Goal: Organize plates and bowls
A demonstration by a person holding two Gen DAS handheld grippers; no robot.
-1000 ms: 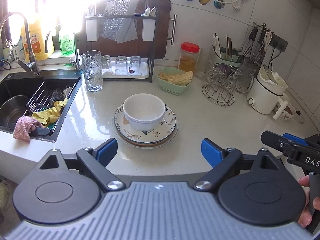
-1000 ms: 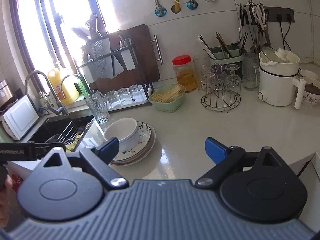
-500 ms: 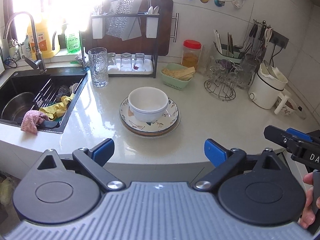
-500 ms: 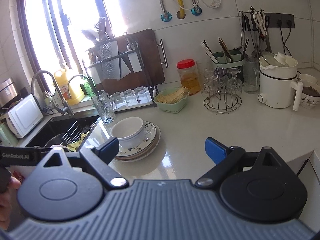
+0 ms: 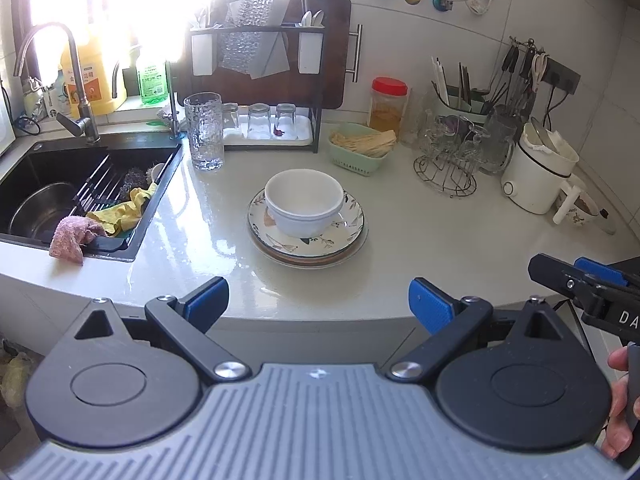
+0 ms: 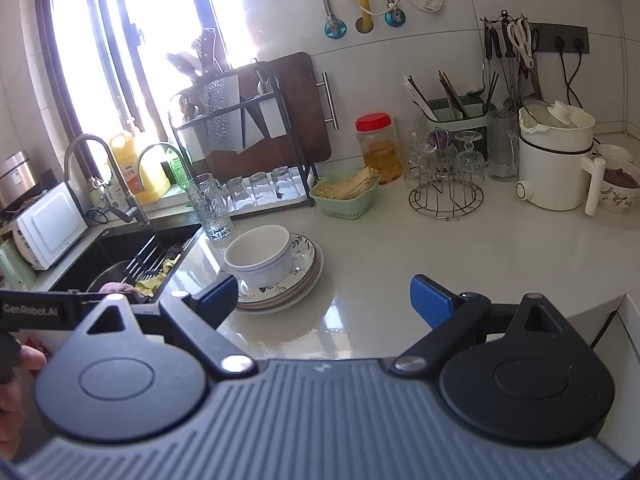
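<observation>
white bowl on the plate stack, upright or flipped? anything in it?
Upright and empty: the white bowl sits mouth-up on the plate stack, and its bare white interior shows in both views.

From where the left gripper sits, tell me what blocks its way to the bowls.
Nothing visible. The left gripper is open and empty, back at the counter edge, and only bare counter lies between it and the bowls stacked on the plates.

Left wrist cam sits back off the counter edge (image 5: pixel 320 312), facing the back wall head-on. Right wrist cam looks from further right, angled left toward the window (image 6: pixel 120 40). Both catch the stacked plates (image 5: pixel 307 236) (image 6: pixel 296 280) and sink (image 5: pixel 60 184) (image 6: pixel 132 252).
</observation>
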